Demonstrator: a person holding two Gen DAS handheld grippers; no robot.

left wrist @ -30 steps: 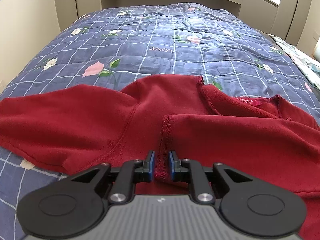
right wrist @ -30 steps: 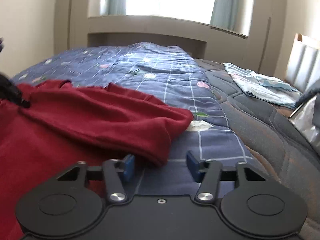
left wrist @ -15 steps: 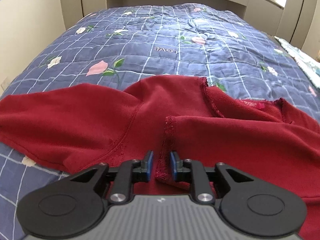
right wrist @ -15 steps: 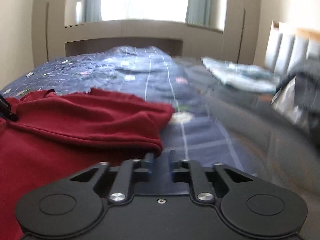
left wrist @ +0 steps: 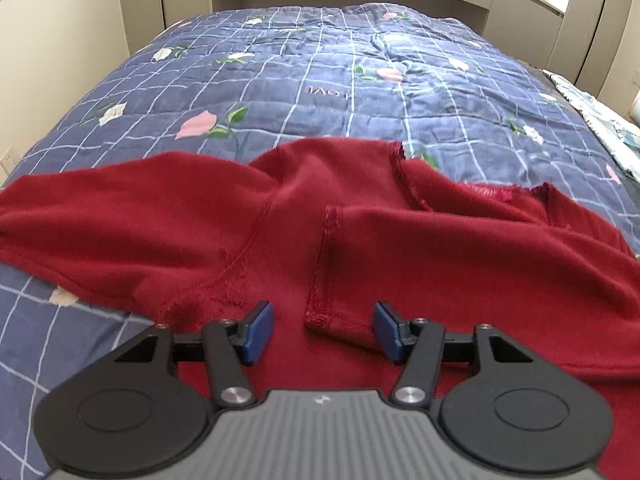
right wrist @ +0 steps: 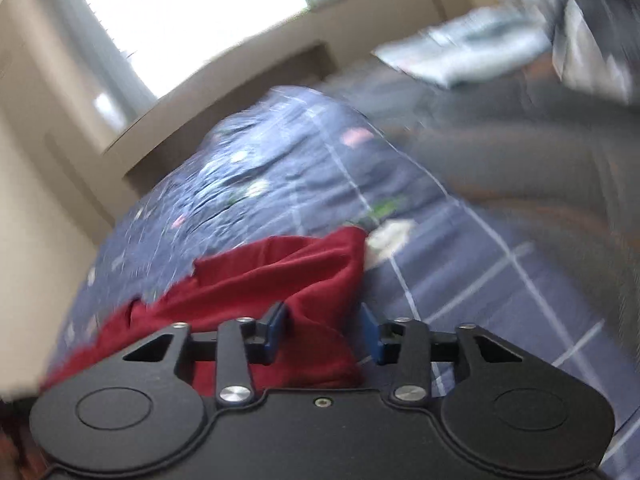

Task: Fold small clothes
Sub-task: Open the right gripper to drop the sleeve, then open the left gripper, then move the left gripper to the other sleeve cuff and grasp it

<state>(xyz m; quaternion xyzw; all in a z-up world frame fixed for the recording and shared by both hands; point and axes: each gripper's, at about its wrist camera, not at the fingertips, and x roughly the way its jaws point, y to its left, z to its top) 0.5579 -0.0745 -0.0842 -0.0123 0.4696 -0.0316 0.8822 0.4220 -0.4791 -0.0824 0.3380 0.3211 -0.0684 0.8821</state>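
Here, on a bed, a blue quilt [left wrist: 320, 80] with pink and white flowers and thin pale lines. Spread flat over the near part of it, a red sweater [left wrist: 440, 260], with one sleeve [left wrist: 100, 208] stretched out to the left side. Folded across the middle of the sweater, the other sleeve, with its stitched cuff [left wrist: 320, 316] ending close to the camera. Just above that cuff, the left gripper [left wrist: 322, 332], opening right now, blue pads [left wrist: 258, 332] wide apart. Between those pads, the cuff, lying loose on the sweater and not squeezed. Over on the far right edge of the sweater [right wrist: 304, 280], the right gripper [right wrist: 322, 330], tipped to one side and closing right now. Between its blue pads [right wrist: 276, 328], a bunched-up fold of the red cloth, filling the gap and lifted a bit off the quilt [right wrist: 460, 280]. Very blurry on that side. Behind the bed, a bright window [right wrist: 192, 12]. Far off to the right, something pale and folded [right wrist: 460, 52], too smeared to name.
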